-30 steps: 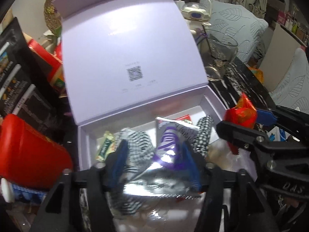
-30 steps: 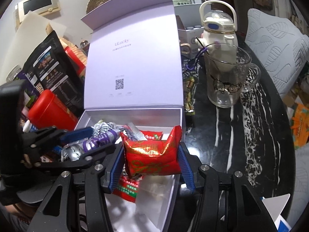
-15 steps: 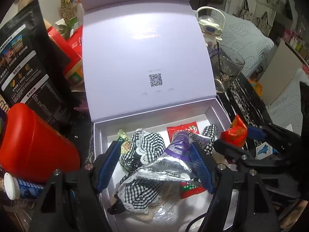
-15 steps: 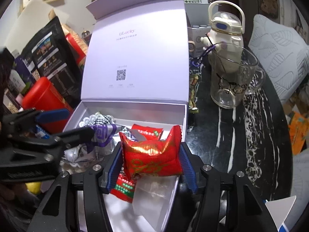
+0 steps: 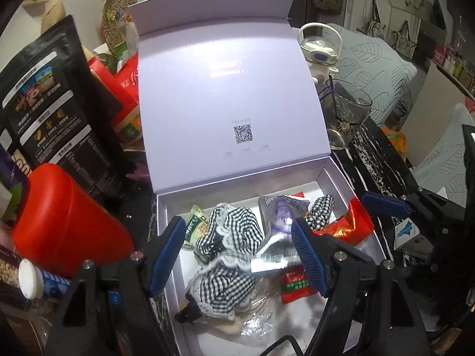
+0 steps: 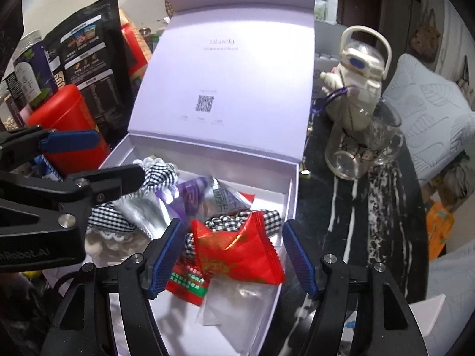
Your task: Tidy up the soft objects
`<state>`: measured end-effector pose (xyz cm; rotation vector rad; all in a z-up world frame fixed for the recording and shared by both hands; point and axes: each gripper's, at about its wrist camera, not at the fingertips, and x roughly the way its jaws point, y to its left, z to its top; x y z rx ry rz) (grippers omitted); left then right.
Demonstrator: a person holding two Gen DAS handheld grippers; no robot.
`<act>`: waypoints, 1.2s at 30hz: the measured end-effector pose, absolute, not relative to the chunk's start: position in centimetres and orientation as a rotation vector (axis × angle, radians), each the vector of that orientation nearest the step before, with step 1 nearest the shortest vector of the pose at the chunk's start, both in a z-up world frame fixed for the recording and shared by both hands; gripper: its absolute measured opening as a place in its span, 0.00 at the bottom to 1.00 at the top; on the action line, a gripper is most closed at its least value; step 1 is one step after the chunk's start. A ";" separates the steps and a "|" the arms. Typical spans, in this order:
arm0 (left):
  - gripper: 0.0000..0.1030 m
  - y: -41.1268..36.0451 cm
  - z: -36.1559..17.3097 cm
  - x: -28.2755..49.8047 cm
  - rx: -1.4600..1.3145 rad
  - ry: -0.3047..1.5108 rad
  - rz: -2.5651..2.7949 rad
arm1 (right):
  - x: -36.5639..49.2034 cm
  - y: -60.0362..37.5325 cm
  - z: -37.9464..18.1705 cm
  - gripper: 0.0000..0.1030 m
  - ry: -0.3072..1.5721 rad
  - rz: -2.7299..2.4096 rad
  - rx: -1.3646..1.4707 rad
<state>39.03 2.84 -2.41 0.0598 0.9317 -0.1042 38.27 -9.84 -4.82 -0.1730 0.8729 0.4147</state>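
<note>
A lilac box (image 5: 161, 207) stands with its lid (image 5: 225, 89) up. Inside lie a black-and-white checked cloth (image 5: 231, 231), a silver and purple packet (image 5: 282, 210), a small red and green packet (image 5: 295, 281) and a green packet (image 5: 196, 225). My left gripper (image 5: 237, 252) hovers open above the cloth and the silver packet, gripping neither. My right gripper (image 6: 231, 255) is over the box's right side, its jaws opening. A red foil packet (image 6: 237, 252) lies loose between them, clear of both pads. The left gripper (image 6: 98, 160) also shows in the right wrist view.
A red canister (image 5: 65, 219) and black snack bags (image 5: 50, 103) crowd the box's left side. A glass mug (image 5: 347, 118) and a white bottle (image 5: 319, 47) stand to the right on the black marble table (image 5: 377, 160). A clear plastic bag (image 6: 237, 299) lies at the box's near end.
The right jaws have spread and the red packet has come free of the pads. The left gripper has drawn back and up, leaving the silver packet in the box.
</note>
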 end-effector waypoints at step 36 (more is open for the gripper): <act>0.71 3.2 11.5 23.4 0.026 0.546 -0.174 | 22.7 -13.0 10.1 0.78 0.515 0.318 -0.098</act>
